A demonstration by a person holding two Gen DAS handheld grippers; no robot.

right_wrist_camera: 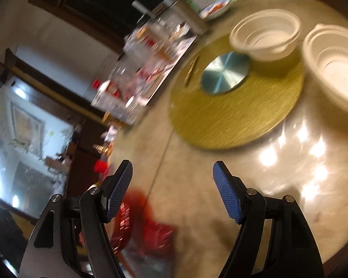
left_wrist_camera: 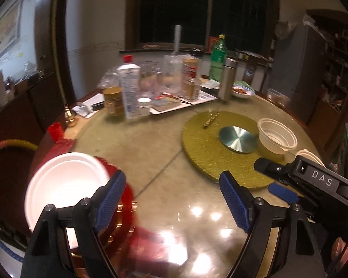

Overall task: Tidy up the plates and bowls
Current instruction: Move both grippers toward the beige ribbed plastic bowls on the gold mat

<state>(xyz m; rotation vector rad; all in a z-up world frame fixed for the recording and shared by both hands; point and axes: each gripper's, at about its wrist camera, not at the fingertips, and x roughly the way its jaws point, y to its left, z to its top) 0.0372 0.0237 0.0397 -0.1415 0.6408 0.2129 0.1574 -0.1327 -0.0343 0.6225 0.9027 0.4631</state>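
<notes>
A shallow white foam plate point(left_wrist_camera: 65, 185) sits over red packaging at the round table's point(left_wrist_camera: 150, 143) near-left edge, beside the left gripper point(left_wrist_camera: 171, 199), fingers spread, empty. Two ribbed white plastic bowls point(right_wrist_camera: 265, 34) point(right_wrist_camera: 334, 67) rest by the gold turntable point(right_wrist_camera: 234, 106). Bare tabletop lies ahead of the right gripper point(right_wrist_camera: 171, 190), also spread.

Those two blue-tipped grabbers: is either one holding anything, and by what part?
Nothing is held. The left gripper and right gripper are both open, empty, over the table.

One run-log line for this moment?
left tongs open, empty | right tongs open, empty | white plate near-left | two bowls ungrasped
</notes>
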